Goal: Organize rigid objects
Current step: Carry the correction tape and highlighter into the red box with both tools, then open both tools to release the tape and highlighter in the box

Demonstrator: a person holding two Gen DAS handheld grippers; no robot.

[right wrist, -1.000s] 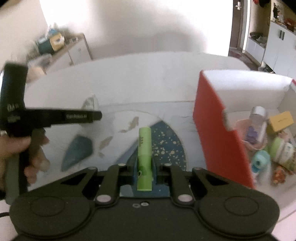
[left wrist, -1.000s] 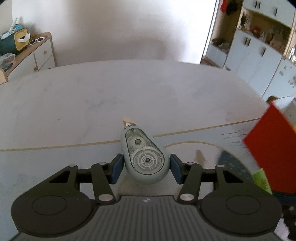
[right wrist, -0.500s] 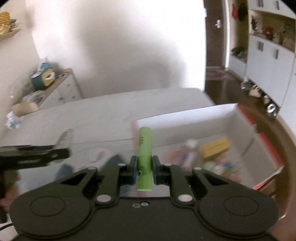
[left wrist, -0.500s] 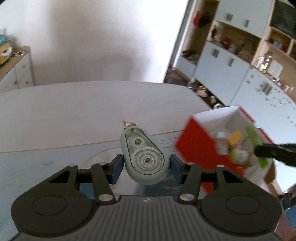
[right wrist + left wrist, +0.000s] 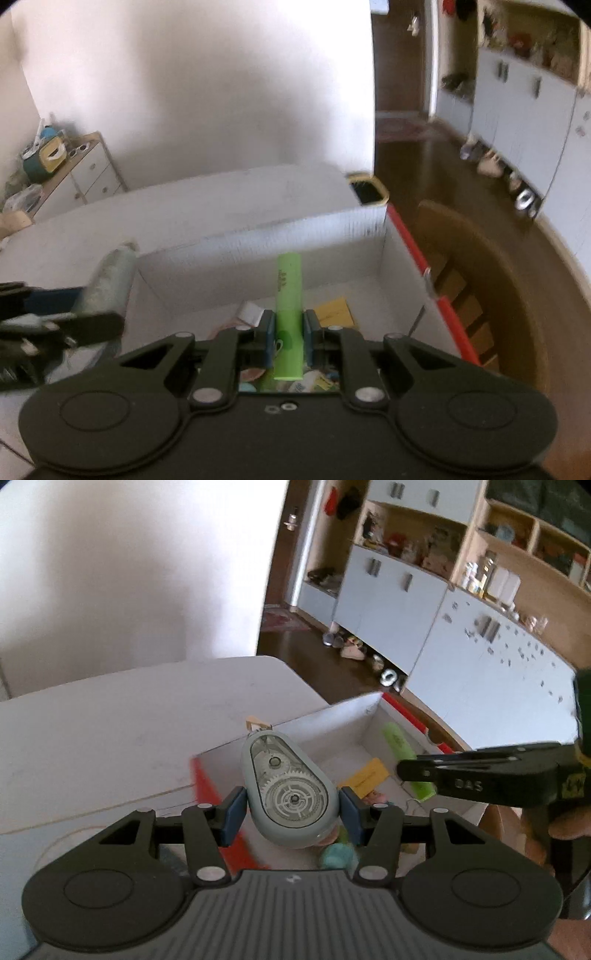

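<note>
With the left tongs (image 5: pixel 290 806) pinching a grey teardrop-shaped plastic tape dispenser (image 5: pixel 289 792) and the right tongs (image 5: pixel 289 334) pinching a lime-green plastic tube (image 5: pixel 288 317) over the red-sided white cardboard box (image 5: pixel 258 243), crowded releases could collide, at 12 o'clock

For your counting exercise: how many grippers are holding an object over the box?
2. The left gripper clamps the grey correction tape dispenser; the right gripper clamps the green tube. Both are above the open box.
</note>
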